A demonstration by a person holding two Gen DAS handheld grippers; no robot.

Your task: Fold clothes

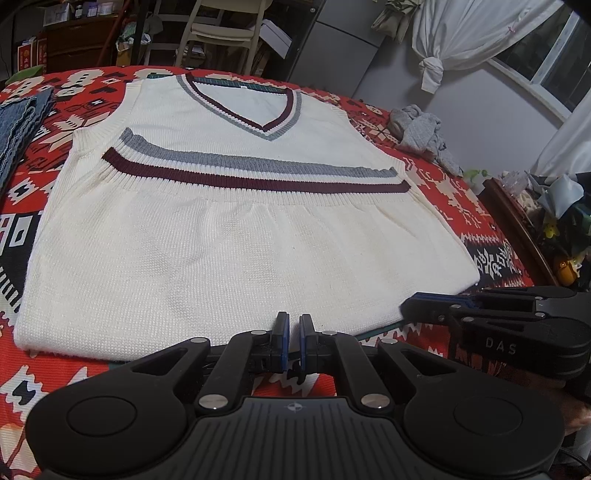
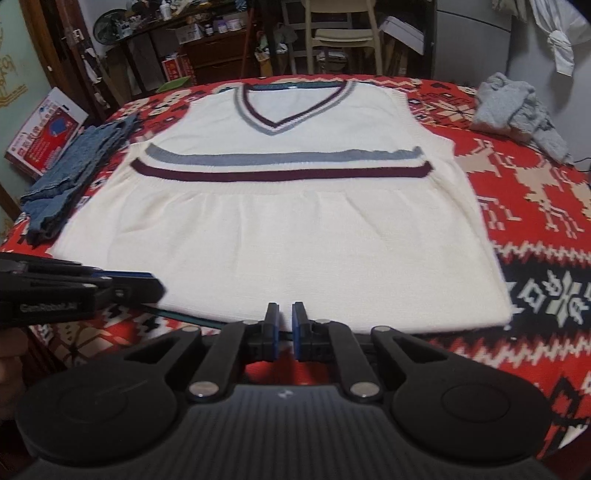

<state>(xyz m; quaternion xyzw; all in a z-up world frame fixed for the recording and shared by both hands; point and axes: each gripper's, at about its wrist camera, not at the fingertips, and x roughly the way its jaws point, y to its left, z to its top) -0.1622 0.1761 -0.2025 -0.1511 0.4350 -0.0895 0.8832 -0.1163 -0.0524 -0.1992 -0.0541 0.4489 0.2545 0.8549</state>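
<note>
A white knit vest (image 1: 221, 251) (image 2: 280, 240) with a V-neck lies flat on the red patterned tablecloth (image 1: 44, 373) (image 2: 535, 184). Its grey and maroon striped ribbed band runs across the chest. My left gripper (image 1: 293, 325) sits at the vest's near edge, left of centre, with only a narrow slit between its blue pads and nothing in them. My right gripper (image 2: 284, 314) is at the same near edge, likewise almost closed and empty. Each gripper appears side-on in the other's view, the right gripper (image 1: 413, 306) and the left gripper (image 2: 155, 288), close beside each other.
A folded blue garment (image 1: 22, 122) (image 2: 74, 173) lies on the table's left side. A crumpled grey garment (image 1: 421, 133) (image 2: 517, 110) sits at the far right. A pale chair (image 2: 343, 33) and cluttered shelves stand behind the table; a low stand with clutter (image 1: 535, 206) is at the right.
</note>
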